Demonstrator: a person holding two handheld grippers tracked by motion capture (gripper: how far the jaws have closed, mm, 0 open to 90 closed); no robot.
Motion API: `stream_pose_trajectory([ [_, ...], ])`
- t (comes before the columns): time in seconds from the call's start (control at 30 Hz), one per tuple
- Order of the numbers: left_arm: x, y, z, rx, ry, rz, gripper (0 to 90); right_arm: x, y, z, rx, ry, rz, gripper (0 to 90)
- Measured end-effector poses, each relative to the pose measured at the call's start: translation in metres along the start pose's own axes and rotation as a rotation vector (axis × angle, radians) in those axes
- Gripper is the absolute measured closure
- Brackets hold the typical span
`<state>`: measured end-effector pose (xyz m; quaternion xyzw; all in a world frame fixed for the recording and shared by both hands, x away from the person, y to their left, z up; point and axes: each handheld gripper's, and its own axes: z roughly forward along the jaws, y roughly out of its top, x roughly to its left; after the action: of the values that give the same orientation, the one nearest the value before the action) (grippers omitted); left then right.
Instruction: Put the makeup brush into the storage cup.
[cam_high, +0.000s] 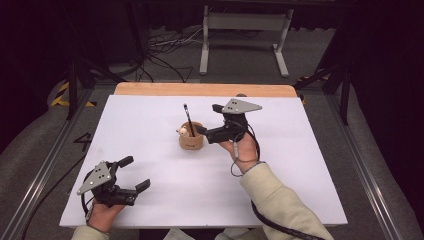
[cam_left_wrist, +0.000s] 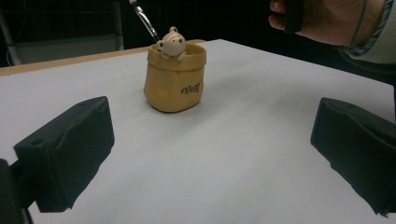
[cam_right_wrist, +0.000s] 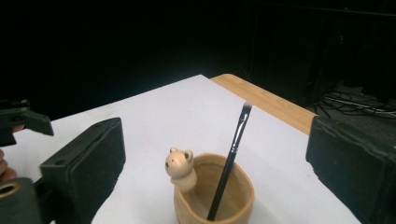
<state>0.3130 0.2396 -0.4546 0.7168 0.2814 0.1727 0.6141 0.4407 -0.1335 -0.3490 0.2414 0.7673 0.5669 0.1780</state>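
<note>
A tan bear-trimmed cup (cam_high: 191, 136) stands upright near the middle of the white table (cam_high: 150, 210), with a black brush (cam_high: 188, 119) leaning inside it. The right gripper (cam_high: 206, 120) hovers just beside the cup, jaws spread wide and holding nothing. The left gripper (cam_high: 138, 173) sits well apart near the table's front left corner, jaws also wide and empty.

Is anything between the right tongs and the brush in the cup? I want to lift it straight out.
Nothing visible blocks it. The right tongs stand open beside the cup, and the brush leans upright inside, across from the small bear on the rim, with open air around its upper shaft.
</note>
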Motion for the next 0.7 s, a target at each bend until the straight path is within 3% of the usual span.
stream_pose_trajectory([
  [0.3,-0.001,0.000,-0.001,0.005,0.008,0.002,0.1,-0.006,-0.004,-0.043,0.011,0.012,-0.013,0.0],
  [0.53,-0.001,0.000,-0.001,0.005,0.003,-0.002,0.1,-0.011,-0.008,-0.080,0.014,-0.016,-0.050,0.0],
  [0.7,-0.001,0.001,0.001,0.007,-0.001,0.001,0.1,-0.015,-0.014,-0.105,0.000,-0.034,-0.042,0.0],
])
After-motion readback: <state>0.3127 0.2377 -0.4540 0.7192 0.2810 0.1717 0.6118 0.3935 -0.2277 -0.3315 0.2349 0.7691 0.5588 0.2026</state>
